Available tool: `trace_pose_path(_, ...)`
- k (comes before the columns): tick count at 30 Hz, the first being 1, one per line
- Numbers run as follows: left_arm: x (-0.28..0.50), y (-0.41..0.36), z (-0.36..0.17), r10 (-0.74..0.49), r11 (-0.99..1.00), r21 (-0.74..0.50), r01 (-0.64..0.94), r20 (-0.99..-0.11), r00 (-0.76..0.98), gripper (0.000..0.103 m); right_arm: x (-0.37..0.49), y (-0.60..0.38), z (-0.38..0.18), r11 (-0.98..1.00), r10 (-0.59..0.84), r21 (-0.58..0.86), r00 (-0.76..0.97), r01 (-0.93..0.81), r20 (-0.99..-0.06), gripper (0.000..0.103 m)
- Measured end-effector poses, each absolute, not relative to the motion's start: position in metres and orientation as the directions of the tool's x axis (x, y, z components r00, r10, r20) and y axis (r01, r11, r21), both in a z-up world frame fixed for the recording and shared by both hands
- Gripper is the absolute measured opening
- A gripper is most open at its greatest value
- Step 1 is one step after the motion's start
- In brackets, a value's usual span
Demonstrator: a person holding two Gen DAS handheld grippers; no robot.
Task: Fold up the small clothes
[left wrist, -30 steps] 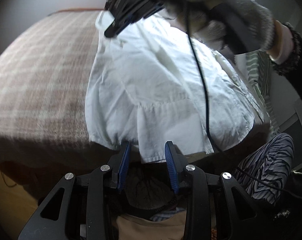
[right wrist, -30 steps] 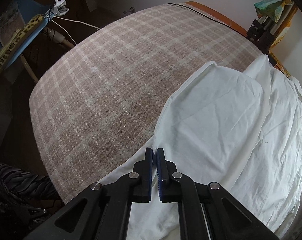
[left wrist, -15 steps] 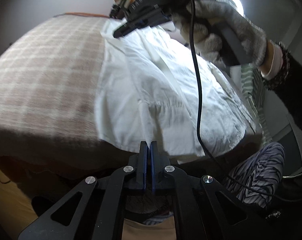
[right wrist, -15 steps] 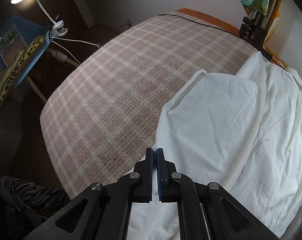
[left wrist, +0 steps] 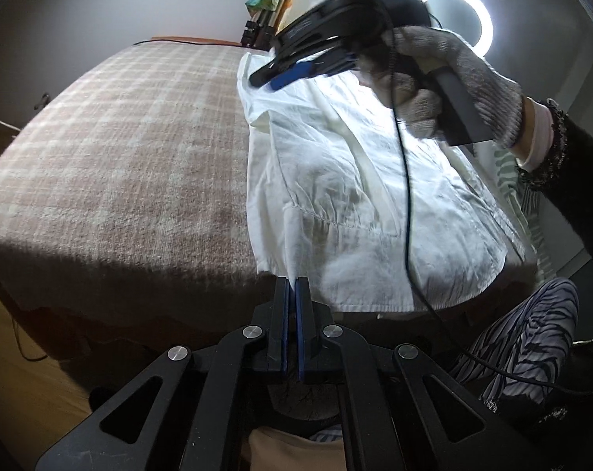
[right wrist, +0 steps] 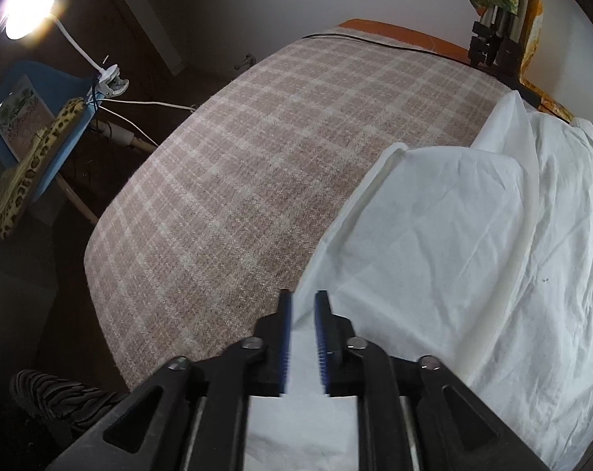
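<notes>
White shirt [left wrist: 359, 204] lay crumpled on the right part of the checked blanket [left wrist: 131, 165], hem hanging over the near edge, one panel folded over toward the blanket side. Thin, wrinkled cotton with a stitched seam and a flat strap or placket. Left gripper [left wrist: 291, 286] had its jaws pressed together at the hem corner; could not tell whether cloth was pinched between them. Right gripper [right wrist: 304, 306] above the shirt's far end, jaws opening, pads apart, white cloth lying under the gap, not clamped. Held by a grey knit-gloved hand [left wrist: 445, 82]. Blanket coarse, beige-and-cream plaid weave. Ring light [left wrist: 453, 19] glowing behind.
</notes>
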State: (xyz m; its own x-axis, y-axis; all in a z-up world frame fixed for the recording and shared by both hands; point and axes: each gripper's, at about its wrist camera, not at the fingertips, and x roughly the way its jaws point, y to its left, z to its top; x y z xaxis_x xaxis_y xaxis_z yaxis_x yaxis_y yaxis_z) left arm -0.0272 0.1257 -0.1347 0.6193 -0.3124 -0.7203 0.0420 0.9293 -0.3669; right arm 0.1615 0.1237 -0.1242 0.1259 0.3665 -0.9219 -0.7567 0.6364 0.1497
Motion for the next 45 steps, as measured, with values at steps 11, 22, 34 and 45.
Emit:
trace_pose_path(11, -0.032, 0.138, -0.115, -0.234, 0.927, -0.372, -0.044, -0.667, 0.707, 0.021, 0.167, 0.038, -0.144, 0.641, 0.372, 0.175, 0.103, -0.747, -0.923, 0.037)
trace_pose_path(22, 0.007, 0.138, -0.137, -0.307, 0.896, -0.438, -0.077, -0.734, 0.605, 0.042, 0.18, 0.029, -0.103, 0.683, 0.409, 0.202, 0.138, -0.703, -0.902, 0.057)
trace_pose_path(34, 0.006, 0.132, -0.142, -0.359, 0.881, -0.471, -0.038, -0.72, 0.594, 0.011, 0.197, 0.15, -0.119, 0.73, 0.32, 0.128, 0.169, -0.672, -0.932, 0.067)
trace_pose_path(45, 0.001, 0.124, -0.128, -0.37, 0.892, -0.451, 0.033, -0.685, 0.627, 0.007, 0.218, 0.186, -0.158, 0.763, 0.107, -0.081, 0.248, -0.642, -0.963, 0.038)
